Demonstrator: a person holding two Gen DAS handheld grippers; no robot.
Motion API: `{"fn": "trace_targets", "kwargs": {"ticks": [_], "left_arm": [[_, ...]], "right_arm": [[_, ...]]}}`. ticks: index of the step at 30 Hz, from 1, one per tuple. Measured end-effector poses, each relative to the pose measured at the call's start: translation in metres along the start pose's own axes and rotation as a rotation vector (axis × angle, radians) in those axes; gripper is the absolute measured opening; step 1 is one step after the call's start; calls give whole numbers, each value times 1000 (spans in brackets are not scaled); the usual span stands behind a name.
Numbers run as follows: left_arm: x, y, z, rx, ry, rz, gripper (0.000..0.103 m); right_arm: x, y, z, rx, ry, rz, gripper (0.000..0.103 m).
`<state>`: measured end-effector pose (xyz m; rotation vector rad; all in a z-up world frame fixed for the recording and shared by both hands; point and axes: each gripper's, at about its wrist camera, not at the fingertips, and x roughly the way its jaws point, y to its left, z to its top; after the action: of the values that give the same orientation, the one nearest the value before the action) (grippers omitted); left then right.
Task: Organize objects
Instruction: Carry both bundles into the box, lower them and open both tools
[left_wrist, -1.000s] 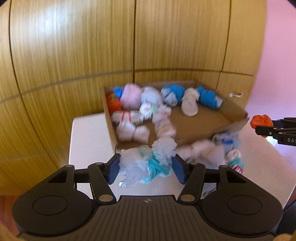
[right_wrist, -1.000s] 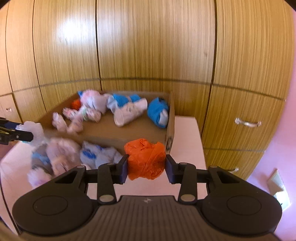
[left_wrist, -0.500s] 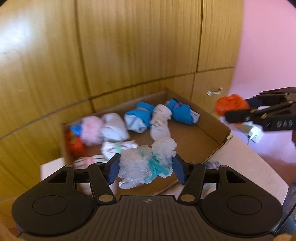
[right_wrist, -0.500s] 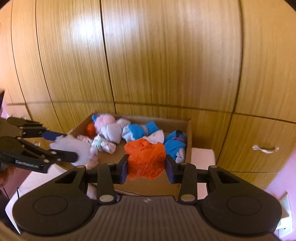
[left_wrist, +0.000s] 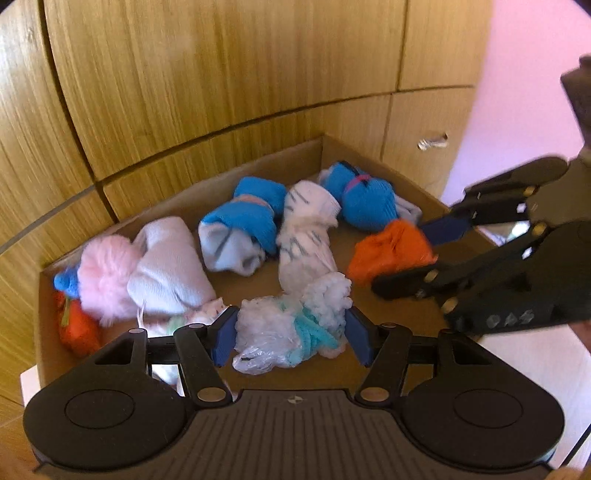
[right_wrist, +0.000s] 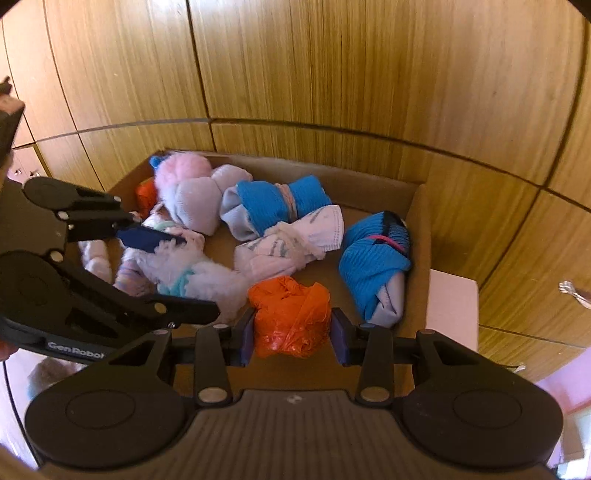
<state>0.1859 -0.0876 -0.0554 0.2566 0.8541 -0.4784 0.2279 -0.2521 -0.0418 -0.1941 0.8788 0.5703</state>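
Observation:
A cardboard box (left_wrist: 221, 192) (right_wrist: 419, 221) holds several rolled sock bundles: blue ones (left_wrist: 251, 218) (right_wrist: 373, 258), a white one (left_wrist: 306, 236), a lilac one (left_wrist: 166, 266) and a fluffy pink one (left_wrist: 107, 273). My left gripper (left_wrist: 291, 332) is shut on a white fluffy bundle with a teal band and clear plastic (left_wrist: 288, 325) (right_wrist: 173, 266), above the box's near side. My right gripper (right_wrist: 293, 332) is shut on an orange bundle (right_wrist: 290, 314) (left_wrist: 388, 251), over the box's right half, close beside the left gripper (right_wrist: 184, 273).
Wooden cabinet doors (left_wrist: 221, 74) stand right behind the box, with a metal handle (left_wrist: 432, 140) at the right. The box rests on a white tabletop (left_wrist: 535, 354) (right_wrist: 450, 306). A pink wall (left_wrist: 535, 74) lies to the right.
Both grippers have carried their bundles from above the tabletop to above the box. The right gripper has come close alongside the left one.

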Motion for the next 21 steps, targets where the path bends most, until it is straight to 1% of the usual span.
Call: {"fn": "trace_targets", "kwargs": {"ticks": [4,7,11,15,18,21], "left_arm": [[5,4,4,-23,-22,6,67],[6,4,3,-34,-31,11,70],[8,1,0,-19,-16,26,74],[10,-2,-1,-11,10,35,76],[7,-4,-1,-11,19,36,77],[2,-6,-2,0,17,35,82]], "right_arm": [[14,-4,6,-8,4,-12,37],[20,-5,9,-13,18,-10,39],[23,-3,5,-32,27,-23,40],[23,-4,3,-16,25,-25,43],[19,-3,2,-11,18,-21,46],[13,1,1,-17,6,-21,52]]}}
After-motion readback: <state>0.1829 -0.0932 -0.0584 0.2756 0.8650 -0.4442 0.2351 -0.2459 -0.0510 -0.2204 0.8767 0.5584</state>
